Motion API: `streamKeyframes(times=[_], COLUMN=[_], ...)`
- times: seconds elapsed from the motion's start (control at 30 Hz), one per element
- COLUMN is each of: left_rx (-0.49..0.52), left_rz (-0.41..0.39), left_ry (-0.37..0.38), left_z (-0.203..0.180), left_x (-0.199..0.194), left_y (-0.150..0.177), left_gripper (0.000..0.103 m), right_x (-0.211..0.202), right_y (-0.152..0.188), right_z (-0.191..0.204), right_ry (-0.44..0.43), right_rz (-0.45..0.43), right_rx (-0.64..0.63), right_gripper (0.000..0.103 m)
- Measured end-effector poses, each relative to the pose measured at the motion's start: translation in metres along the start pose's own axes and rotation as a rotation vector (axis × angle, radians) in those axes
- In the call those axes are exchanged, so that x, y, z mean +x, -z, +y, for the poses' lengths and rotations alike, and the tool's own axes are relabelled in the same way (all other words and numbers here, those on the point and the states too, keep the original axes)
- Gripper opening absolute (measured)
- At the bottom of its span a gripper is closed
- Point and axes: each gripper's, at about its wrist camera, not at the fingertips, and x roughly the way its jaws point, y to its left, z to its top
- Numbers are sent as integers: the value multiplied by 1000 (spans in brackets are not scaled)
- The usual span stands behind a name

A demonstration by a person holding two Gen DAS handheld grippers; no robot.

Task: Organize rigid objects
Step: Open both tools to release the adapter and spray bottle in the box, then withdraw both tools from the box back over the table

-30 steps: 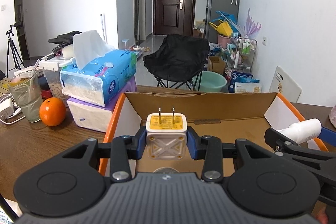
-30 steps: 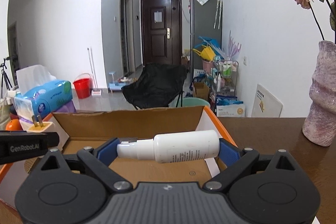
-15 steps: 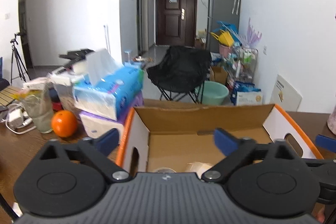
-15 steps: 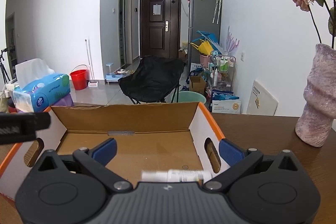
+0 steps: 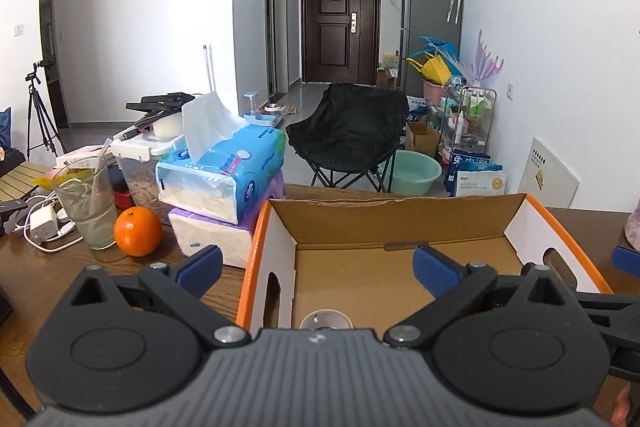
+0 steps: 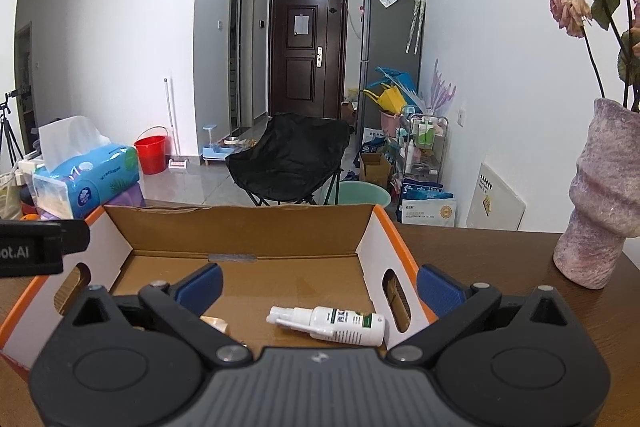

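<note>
An open cardboard box with orange rim (image 5: 256, 239) (image 6: 394, 239) stands on the brown table. A white spray bottle (image 6: 328, 321) lies on its side on the box floor at the right. A round clear item (image 5: 326, 319) shows on the box floor in the left wrist view. The plug adapter is hidden from view. My left gripper (image 5: 318, 267) is open and empty above the box's near left part. My right gripper (image 6: 320, 283) is open and empty above the box, over the bottle.
Stacked tissue packs (image 5: 224, 183), an orange (image 5: 138, 231), a glass (image 5: 86, 203) and a white charger with cable (image 5: 42, 227) sit left of the box. A pink vase with flowers (image 6: 598, 195) stands to the right. A black chair (image 5: 348, 123) is beyond the table.
Both grippers opened. The left let go of the white and yellow plug adapter and the right let go of the spray bottle, which now lies in the box. Both grippers rose and drew back.
</note>
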Motion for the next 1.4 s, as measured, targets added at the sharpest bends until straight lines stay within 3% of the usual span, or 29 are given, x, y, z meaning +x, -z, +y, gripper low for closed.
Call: streamKeyframes(times=[0.57, 1.4], left_rx=[14, 17], left_rz=[5, 55], left_ry=[3, -4], left_z=[15, 59], left_x=[-41, -130], left_y=[16, 66], left_gripper=[103, 103], right_x=[-56, -155], right_y=[16, 63], right_z=[-1, 10], right_ry=[-1, -18], right_rz=[-47, -31], right_rx=[-29, -2], right_gripper=[103, 103])
